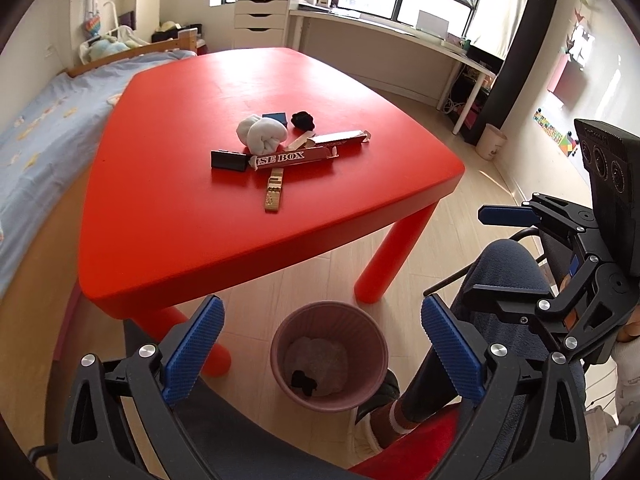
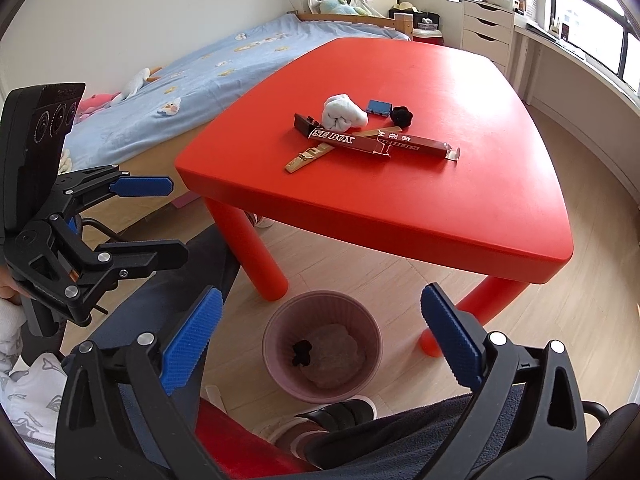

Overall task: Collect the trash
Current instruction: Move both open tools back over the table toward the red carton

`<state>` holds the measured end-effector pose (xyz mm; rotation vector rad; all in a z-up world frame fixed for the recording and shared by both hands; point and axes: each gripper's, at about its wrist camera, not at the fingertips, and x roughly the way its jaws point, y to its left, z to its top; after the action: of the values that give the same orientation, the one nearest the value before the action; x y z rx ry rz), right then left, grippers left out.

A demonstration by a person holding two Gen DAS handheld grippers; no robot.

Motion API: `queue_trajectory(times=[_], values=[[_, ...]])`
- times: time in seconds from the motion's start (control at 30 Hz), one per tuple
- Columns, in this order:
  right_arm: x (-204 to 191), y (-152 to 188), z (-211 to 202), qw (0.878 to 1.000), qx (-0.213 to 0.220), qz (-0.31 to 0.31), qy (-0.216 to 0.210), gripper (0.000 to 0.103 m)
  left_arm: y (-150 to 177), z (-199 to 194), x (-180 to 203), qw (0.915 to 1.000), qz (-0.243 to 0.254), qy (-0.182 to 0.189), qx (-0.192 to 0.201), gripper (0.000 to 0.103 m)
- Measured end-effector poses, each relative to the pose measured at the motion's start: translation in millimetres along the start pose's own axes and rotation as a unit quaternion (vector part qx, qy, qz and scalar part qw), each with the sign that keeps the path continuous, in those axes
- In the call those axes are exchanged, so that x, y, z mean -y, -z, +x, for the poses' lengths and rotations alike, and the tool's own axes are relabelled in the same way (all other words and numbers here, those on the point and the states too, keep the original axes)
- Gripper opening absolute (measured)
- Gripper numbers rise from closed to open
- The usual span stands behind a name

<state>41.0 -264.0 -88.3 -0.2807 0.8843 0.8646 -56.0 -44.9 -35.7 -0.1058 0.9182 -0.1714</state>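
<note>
A pink ribbed trash bin [image 1: 374, 360] [image 2: 276, 328] stands on the floor in front of the red table [image 1: 160, 216] [image 2: 460, 200]. It holds a grey wad and a small black scrap [image 1: 304, 381] [image 2: 302, 352]. On the table lie a brown "SE BOX" carton [image 1: 294, 158] [image 2: 344, 140], a second brown carton [image 1: 340, 138] [image 2: 416, 146], a white wad [image 1: 262, 132] [image 2: 344, 114], a black crumpled piece [image 1: 303, 120] [image 2: 401, 116], a black box [image 1: 228, 159], a blue box [image 1: 276, 117] [image 2: 379, 107] and a wooden strip [image 1: 274, 192] [image 2: 306, 158]. My left gripper [image 1: 320, 356] [image 2: 160, 220] and right gripper [image 2: 320, 344] [image 1: 492, 256] are open and empty above the bin.
A bed [image 1: 36, 128] [image 2: 168, 92] with a blue cover runs along the table's left side. A white desk [image 1: 384, 32] and drawer unit [image 1: 260, 24] [image 2: 486, 28] stand under the window. A second small bin [image 1: 491, 142] sits by the right wall. The person's legs [image 1: 480, 320] are below the grippers.
</note>
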Motion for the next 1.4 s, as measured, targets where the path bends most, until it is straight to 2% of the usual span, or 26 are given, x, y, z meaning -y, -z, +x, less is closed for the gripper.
queue_trajectory(times=[0.67, 1.0, 1.4], values=[[6.8, -6.8, -3.2, 1.0, 0.005, 0.001, -0.007, 0.099, -12.7, 2.0, -2.4, 1.0, -0.003, -0.006, 0.003, 0.095], [28.1, -40.9, -6.1, 1.0, 0.005, -0.028, -0.011, 0.099, -43.3, 12.1, -8.5, 0.9999, 0.007, -0.012, 0.003, 0.095], [57.1, -97.6, 22.9, 0.994, -0.036, -0.102, -0.011, 0.099, -77.8, 35.9, -20.6, 0.9995, 0.014, -0.024, -0.017, 0.095]])
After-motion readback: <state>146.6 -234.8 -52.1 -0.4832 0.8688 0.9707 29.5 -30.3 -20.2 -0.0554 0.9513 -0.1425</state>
